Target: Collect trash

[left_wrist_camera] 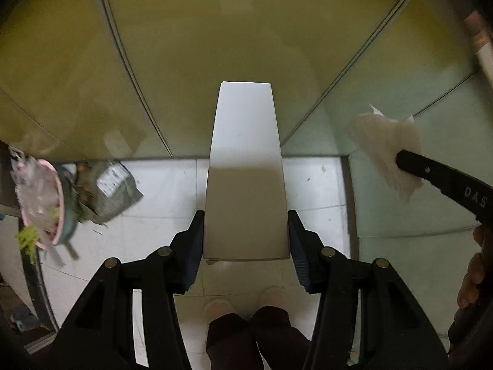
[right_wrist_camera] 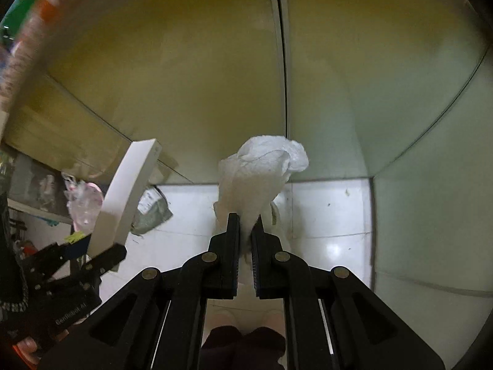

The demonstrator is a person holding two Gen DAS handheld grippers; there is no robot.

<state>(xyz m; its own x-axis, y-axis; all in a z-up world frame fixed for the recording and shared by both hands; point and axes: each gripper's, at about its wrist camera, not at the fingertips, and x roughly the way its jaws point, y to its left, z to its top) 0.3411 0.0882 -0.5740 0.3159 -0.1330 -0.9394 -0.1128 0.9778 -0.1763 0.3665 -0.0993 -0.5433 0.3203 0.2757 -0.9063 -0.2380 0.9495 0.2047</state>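
A: What did each hand-held gripper carry?

B: The left hand-held gripper [left_wrist_camera: 246, 236] pinched a white box [left_wrist_camera: 245, 166]; the right hand-held gripper [right_wrist_camera: 245, 231] was pressed together on crumpled tissue [right_wrist_camera: 262, 166].

A: And the bin?

B: The pink trash bin [left_wrist_camera: 46, 203] stood on the floor [left_wrist_camera: 311, 185], left of the box, already stuffed.

A: Risk?

B: The light tissue could probably miss it; the box might tip it.

My left gripper [left_wrist_camera: 246, 234] clamps a white box [left_wrist_camera: 245, 169] above the tiled floor [left_wrist_camera: 317, 191]; my right gripper [left_wrist_camera: 400, 158] pinches a crumpled tissue [left_wrist_camera: 385, 141] nearby.
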